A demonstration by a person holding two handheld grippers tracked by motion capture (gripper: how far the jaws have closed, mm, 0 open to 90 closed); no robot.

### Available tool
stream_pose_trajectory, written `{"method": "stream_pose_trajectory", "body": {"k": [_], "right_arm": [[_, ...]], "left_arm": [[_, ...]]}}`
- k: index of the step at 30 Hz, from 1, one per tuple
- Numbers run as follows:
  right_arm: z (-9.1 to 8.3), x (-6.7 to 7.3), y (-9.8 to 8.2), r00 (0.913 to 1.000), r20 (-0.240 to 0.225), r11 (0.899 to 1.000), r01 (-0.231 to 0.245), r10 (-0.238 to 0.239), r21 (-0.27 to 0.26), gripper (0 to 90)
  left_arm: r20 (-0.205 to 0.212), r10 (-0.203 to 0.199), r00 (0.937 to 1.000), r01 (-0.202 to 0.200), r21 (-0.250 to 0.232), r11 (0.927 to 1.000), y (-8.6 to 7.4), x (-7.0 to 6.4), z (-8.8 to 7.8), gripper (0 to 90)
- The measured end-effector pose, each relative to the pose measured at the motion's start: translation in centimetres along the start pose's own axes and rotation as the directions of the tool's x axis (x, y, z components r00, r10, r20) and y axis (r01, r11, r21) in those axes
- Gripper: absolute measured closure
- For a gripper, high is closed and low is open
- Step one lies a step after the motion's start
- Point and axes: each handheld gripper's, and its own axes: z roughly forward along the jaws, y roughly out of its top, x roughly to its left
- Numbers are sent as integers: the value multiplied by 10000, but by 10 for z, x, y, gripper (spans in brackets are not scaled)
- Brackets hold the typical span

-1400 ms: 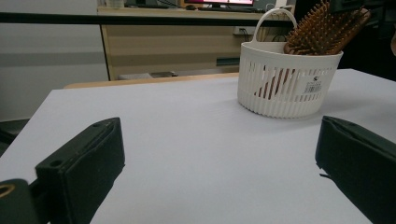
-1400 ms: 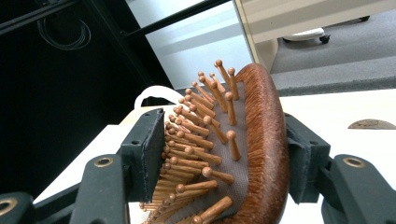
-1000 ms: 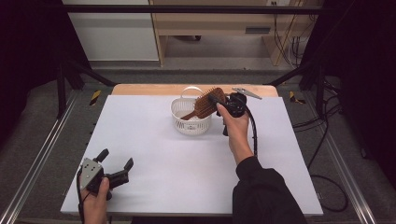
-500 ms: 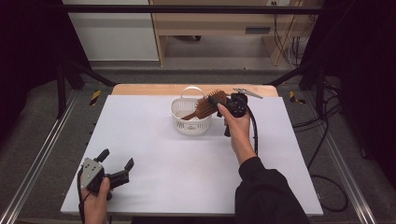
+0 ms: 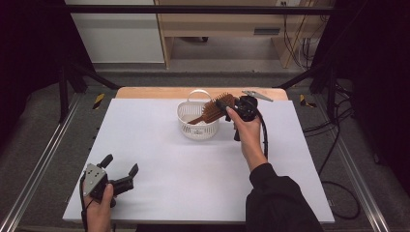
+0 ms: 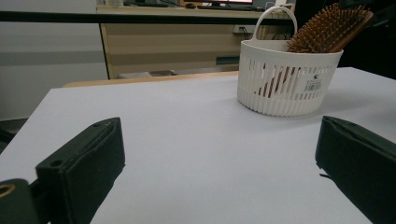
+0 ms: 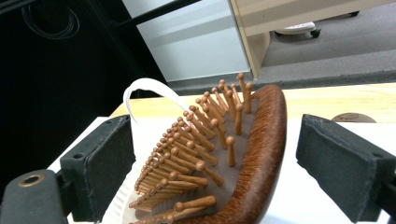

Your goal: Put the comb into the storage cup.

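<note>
We see the right gripper (image 5: pixel 231 107) at the far side of the white table (image 5: pixel 159 159), its jaws standing apart on either side of the wooden hairbrush (image 5: pixel 215 108). Those jaws have just been opening: a second ago they were clenched on the brush head, and in the right gripper view both pads (image 7: pixel 100 163) now stand clear of the bristles and the rounded wooden back, with the brush between them but no longer pressed.

The brush itself rests in the white slotted basket (image 5: pixel 196 126), handle down inside and bristled head leaning up over the rim toward the right hand (image 5: pixel 246 133). It has hardly shifted across the last second, which we read as the basket and not the gripper carrying its weight.

Near the front left corner of the table the left gripper (image 5: pixel 118 175) lies low with its jaws spread wide and nothing between them; from its own view we look across bare table to the basket (image 6: pixel 289 74) and the brush head (image 6: pixel 331 28) well ahead.

We judge the placing as good as done; what remains is for the right hand to back away without catching the bristles and tipping the basket.
</note>
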Motion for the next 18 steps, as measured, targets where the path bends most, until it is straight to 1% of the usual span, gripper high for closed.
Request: {"method": "stream_pose_trajectory", "body": {"k": [3, 8, 13, 17, 18], "right_arm": [[-2, 0, 1, 10000, 15, 10000, 58, -58, -47, 107], [-6, -2, 3, 9999, 120, 9999, 28, -26, -130, 104], [-9, -2, 5, 9999, 94, 9996, 66, -64, -262, 102], [-12, -2, 6, 9998, 76, 9992, 192, -190, -343, 102], [-12, -2, 7, 9999, 71, 9993, 150, -148, -347, 103]], "left_arm": [[-1, -19, 10000, 19, -4, 10000, 0, 0, 0, 13], [-23, -40, 10000, 40, -20, 10000, 0, 1, 0, 13], [-14, -4, 10000, 4, -2, 10000, 0, 0, 0, 13], [-22, -25, 10000, 25, -14, 10000, 0, 1, 0, 13], [-27, -26, 10000, 26, -12, 10000, 0, 1, 0, 13]]}}
